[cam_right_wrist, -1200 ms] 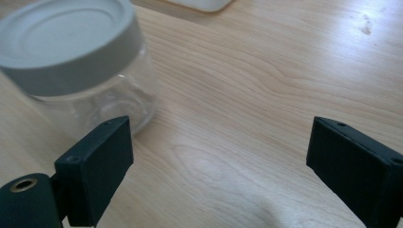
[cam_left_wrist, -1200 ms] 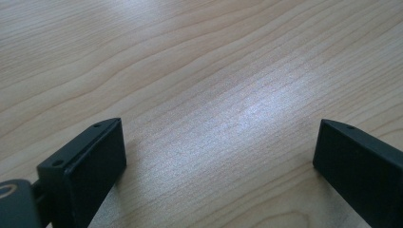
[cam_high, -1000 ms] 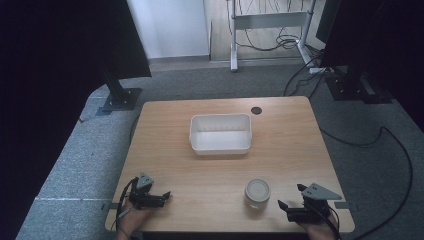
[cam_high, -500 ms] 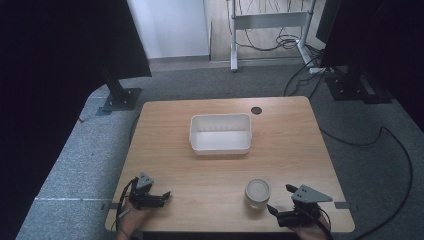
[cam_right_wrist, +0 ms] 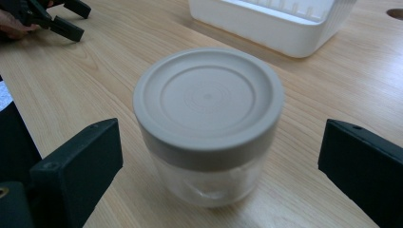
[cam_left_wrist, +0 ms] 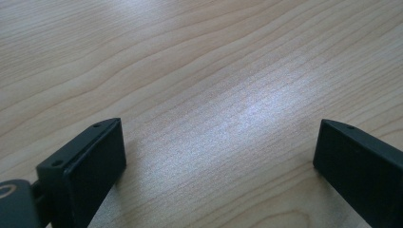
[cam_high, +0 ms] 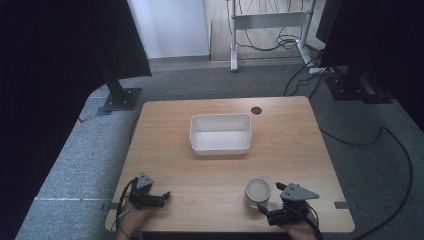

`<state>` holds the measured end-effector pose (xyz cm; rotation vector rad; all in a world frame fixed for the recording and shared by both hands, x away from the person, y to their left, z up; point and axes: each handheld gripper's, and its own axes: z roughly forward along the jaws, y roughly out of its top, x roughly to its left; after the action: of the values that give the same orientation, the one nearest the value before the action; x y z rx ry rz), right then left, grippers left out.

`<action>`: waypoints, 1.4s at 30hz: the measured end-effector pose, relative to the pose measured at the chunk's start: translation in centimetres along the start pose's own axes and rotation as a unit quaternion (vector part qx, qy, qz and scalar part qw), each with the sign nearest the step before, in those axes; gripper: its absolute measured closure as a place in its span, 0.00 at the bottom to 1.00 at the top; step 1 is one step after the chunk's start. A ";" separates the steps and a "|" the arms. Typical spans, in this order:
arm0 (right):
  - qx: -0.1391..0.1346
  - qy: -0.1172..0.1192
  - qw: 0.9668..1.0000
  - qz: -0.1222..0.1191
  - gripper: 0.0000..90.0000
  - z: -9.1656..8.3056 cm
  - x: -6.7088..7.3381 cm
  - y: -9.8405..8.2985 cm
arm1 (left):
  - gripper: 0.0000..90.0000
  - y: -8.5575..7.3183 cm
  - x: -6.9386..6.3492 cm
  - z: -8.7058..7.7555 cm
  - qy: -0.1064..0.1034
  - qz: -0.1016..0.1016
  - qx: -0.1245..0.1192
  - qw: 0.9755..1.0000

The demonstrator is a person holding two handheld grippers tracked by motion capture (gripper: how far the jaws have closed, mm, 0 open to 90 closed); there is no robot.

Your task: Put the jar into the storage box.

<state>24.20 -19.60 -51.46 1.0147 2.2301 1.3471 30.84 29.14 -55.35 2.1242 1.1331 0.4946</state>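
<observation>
The right gripper (cam_high: 266, 212) sits at the lower right of the high view, on the near edge of the desk (cam_high: 290, 145), its jaws spread wide apart and holding nothing. In the right gripper view, the jar (cam_right_wrist: 208, 126) stands upright in the middle of the frame, between the two black jaws but clear of both. It has a clear glass body and a grey-beige lid, seated flat. In the high view the jar (cam_high: 258, 192) appears just above and left of the right gripper, near it, without visible contact.

The left gripper (cam_high: 162, 196) rests at the lower left of the high view, well apart from the jar. The left gripper view shows its jaws set wide apart over bare wood grain, with nothing between them. It also shows at the upper left of the right gripper view (cam_right_wrist: 66, 20).

A white rectangular tub (cam_high: 220, 133) stands at the centre of the high view, open side up, well apart from both grippers. A dark round hole (cam_high: 256, 110) lies in the desk, just above and right of the tub.
</observation>
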 end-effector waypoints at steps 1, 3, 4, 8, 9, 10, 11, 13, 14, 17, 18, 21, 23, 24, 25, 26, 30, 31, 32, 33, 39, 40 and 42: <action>0.002 0.000 1.000 -0.002 0.01 0.5 0.1 0.0 | 0.04 0.0 0.0 0.0 0.000 0.000 0.000 1.000; 0.002 0.002 1.000 -0.002 0.01 1.0 0.1 0.1 | 0.04 0.0 0.0 0.0 0.000 0.000 0.000 1.000; 0.003 0.004 1.000 -0.002 0.01 1.2 0.1 0.1 | 0.04 0.0 0.0 0.0 0.000 0.000 0.000 1.000; 0.005 0.004 1.000 -0.004 0.01 2.0 0.2 0.1 | 0.04 0.0 0.0 0.0 0.000 0.000 0.000 1.000; 0.005 0.004 1.000 -0.004 0.01 2.2 0.2 0.1 | 0.04 0.0 0.0 0.0 0.000 0.000 0.000 1.000; 0.006 0.004 1.000 -0.003 0.01 2.4 0.2 0.1 | 0.04 0.0 0.0 0.0 0.000 0.000 0.000 1.000; 0.007 0.004 1.000 -0.003 0.01 2.8 0.3 0.1 | 0.04 0.0 0.0 0.0 0.000 0.000 0.000 1.000; 0.008 0.004 1.000 -0.002 0.01 3.0 0.3 0.1 | 0.04 0.0 0.0 0.0 0.000 0.000 0.000 1.000; 0.013 0.003 1.000 -0.002 0.01 3.4 0.3 0.0 | 0.04 0.0 0.0 0.0 0.000 0.000 0.000 1.000; 0.016 0.004 1.000 -0.003 0.01 3.8 0.3 -0.1 | 0.04 0.0 0.0 0.0 0.000 0.000 0.000 1.000; 0.017 0.004 1.000 -0.003 0.01 4.0 0.3 -0.2 | 0.03 0.0 0.0 0.0 0.000 0.000 0.000 1.000; 0.022 0.000 1.000 -0.005 0.02 4.4 0.4 -0.4 | 0.03 0.0 0.0 0.0 0.000 0.000 0.000 1.000; 0.025 -0.005 1.000 -0.006 0.04 4.9 0.3 -0.5 | 0.04 0.0 0.0 0.0 0.000 0.000 0.000 1.000; 0.025 -0.005 1.000 -0.006 0.04 4.9 0.3 -0.5 | 0.03 0.0 0.0 0.0 0.000 0.000 0.000 1.000; 0.028 -0.006 1.000 -0.007 0.07 5.1 0.3 -0.7 | 0.03 0.0 0.0 0.0 0.000 0.000 0.000 1.000; 0.028 -0.006 1.000 -0.007 0.07 5.1 0.3 -0.7 | 0.03 0.0 0.0 0.0 0.000 0.000 0.000 1.000; 0.026 -0.009 1.000 -0.008 0.10 5.2 0.4 -0.8 | 0.03 0.0 0.0 0.0 0.000 0.000 0.000 1.000; 0.028 -0.011 1.000 -0.008 0.10 5.2 0.5 -0.7 | 0.03 0.0 0.0 0.0 0.000 0.000 0.000 1.000; 0.028 -0.016 0.999 -0.007 0.10 5.2 0.6 -0.7 | 0.03 0.0 0.0 0.0 0.000 0.000 0.000 1.000; 0.028 -0.016 0.999 -0.007 0.10 5.2 0.6 -0.7 | 0.03 0.0 0.0 0.0 0.000 0.000 0.000 1.000; 0.020 -0.027 0.999 0.007 0.10 4.8 0.8 -0.6 | 0.03 0.0 0.0 0.0 0.000 0.000 0.000 1.000; 0.014 -0.025 1.000 0.012 0.10 4.6 0.7 -0.2 | 0.03 0.0 0.0 0.0 0.000 0.000 0.000 1.000; 0.012 -0.027 0.999 0.011 0.10 4.5 0.7 0.3 | 0.03 0.0 0.0 0.0 0.000 0.000 0.000 1.000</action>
<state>26.63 -16.21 -53.40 1.0748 2.2068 1.2891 30.84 29.14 -55.34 2.1250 1.1328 0.4933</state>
